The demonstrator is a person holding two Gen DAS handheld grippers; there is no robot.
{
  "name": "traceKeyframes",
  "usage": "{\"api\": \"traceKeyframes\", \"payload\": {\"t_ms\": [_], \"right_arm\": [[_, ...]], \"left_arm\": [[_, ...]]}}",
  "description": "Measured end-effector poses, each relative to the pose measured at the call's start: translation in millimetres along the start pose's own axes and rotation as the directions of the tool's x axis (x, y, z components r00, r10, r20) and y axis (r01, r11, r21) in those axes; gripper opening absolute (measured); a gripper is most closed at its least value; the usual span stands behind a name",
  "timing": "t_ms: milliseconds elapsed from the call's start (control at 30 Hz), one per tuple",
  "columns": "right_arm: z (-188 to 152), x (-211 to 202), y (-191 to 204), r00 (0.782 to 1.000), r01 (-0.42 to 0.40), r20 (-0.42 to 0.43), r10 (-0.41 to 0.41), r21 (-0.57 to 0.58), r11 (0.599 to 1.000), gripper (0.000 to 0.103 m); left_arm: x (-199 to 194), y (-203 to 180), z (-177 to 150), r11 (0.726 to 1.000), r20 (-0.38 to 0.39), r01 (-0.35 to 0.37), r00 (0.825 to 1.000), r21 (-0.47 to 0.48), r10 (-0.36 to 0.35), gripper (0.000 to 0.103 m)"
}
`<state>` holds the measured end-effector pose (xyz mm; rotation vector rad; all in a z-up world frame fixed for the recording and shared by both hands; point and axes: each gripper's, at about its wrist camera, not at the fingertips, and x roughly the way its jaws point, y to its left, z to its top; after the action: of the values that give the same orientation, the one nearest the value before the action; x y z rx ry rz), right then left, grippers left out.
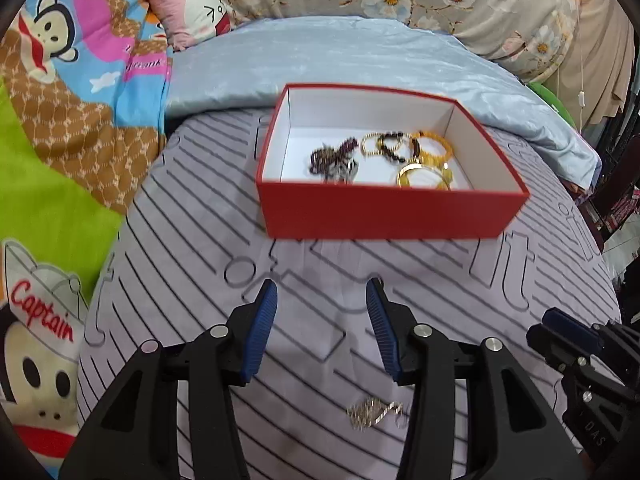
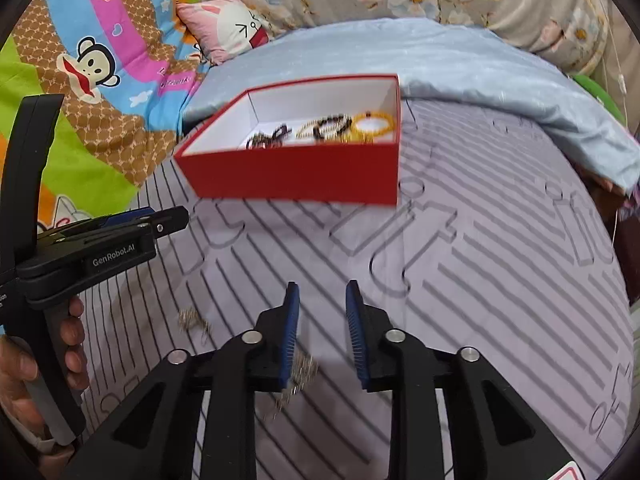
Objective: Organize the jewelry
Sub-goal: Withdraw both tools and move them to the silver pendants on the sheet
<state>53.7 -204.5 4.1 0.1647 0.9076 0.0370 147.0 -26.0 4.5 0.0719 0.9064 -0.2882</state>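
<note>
A red box with a white inside lies on the striped grey bed sheet and holds several bracelets and a dark bead necklace. My left gripper is open and empty, short of the box. A silver chain lies on the sheet between its arms. In the right wrist view the box is ahead. My right gripper is open and empty. One silver chain lies under its left finger, another to its left.
A light blue blanket is bunched behind the box. A cartoon monkey quilt and a pink pillow lie to the left. The left gripper shows at the left of the right wrist view.
</note>
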Motion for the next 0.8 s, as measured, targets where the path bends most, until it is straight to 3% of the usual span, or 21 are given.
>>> {"api": "traceKeyframes", "payload": {"t_ms": [233, 633, 800], "right_arm": [[-35.8, 6.4, 13.0, 0.998, -0.008, -0.061, 0.008, -0.002, 1.0, 0.03], [-45.2, 14.0, 28.2, 0.998, 0.028, -0.056, -0.03, -0.027, 0.999, 0.03], [-44.3, 15.9, 31.1, 0.996, 0.068, -0.046, -0.071, -0.052, 0.996, 0.017]], "left_arm": [[-1.3, -0.9, -33.4, 1.0, -0.04, 0.008, 0.999, 0.0, -0.008, 0.051], [-3.9, 0.7, -54.0, 1.0, -0.072, 0.019, 0.997, -0.017, -0.02, 0.053], [-5.3, -1.4, -57.5, 1.0, -0.076, 0.027, 0.997, -0.013, -0.028, 0.053]]}}
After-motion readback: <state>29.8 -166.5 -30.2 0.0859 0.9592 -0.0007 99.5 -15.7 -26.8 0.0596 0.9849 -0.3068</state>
